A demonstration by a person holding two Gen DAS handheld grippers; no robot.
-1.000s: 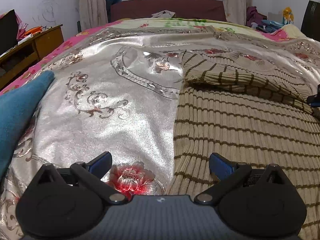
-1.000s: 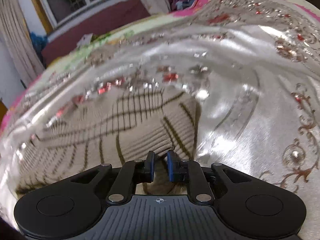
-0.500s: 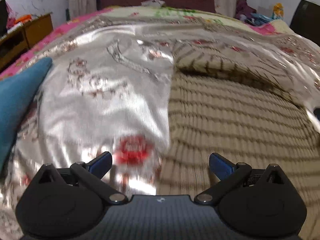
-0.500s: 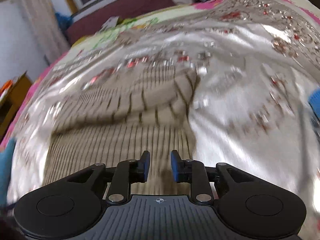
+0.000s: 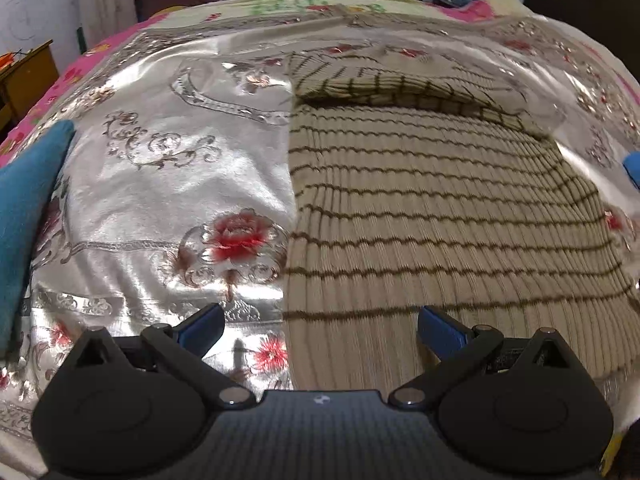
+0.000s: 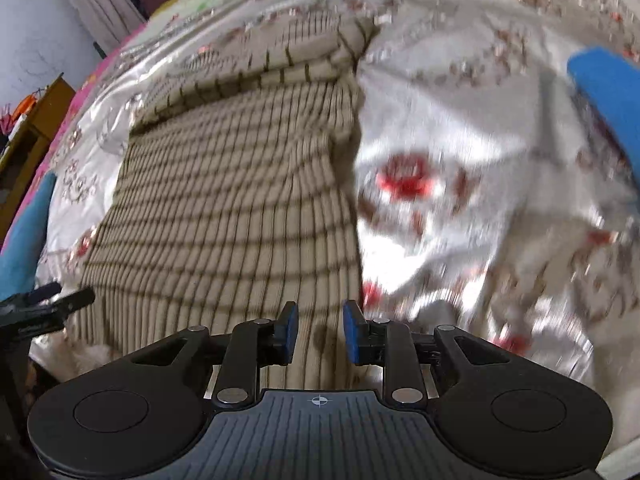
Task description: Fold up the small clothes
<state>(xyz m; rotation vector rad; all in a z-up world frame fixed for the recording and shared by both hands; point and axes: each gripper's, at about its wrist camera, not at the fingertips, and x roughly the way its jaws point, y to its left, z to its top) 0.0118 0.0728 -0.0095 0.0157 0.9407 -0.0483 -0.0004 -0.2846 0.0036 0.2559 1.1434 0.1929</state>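
The striped sweater (image 5: pixel 440 208) lies flat mid-bed on the shiny bedspread (image 5: pixel 180 184), its far part already folded over. Soft, limp, light knit: best pinched at the near hem corners. Left gripper (image 5: pixel 320 330) gapes wide and empty; right gripper (image 6: pixel 318 328), jaws just opened a little, seems to hold nothing, though blur hampers.

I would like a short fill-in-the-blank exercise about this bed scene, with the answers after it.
1. The striped sweater is beige with thin ____ stripes.
2. It lies on a shiny silver bedspread printed with ____ flowers.
3. The left gripper has its jaws wide ____.
4. Between the right gripper pads there is ____.

Answers: brown; red; open; nothing
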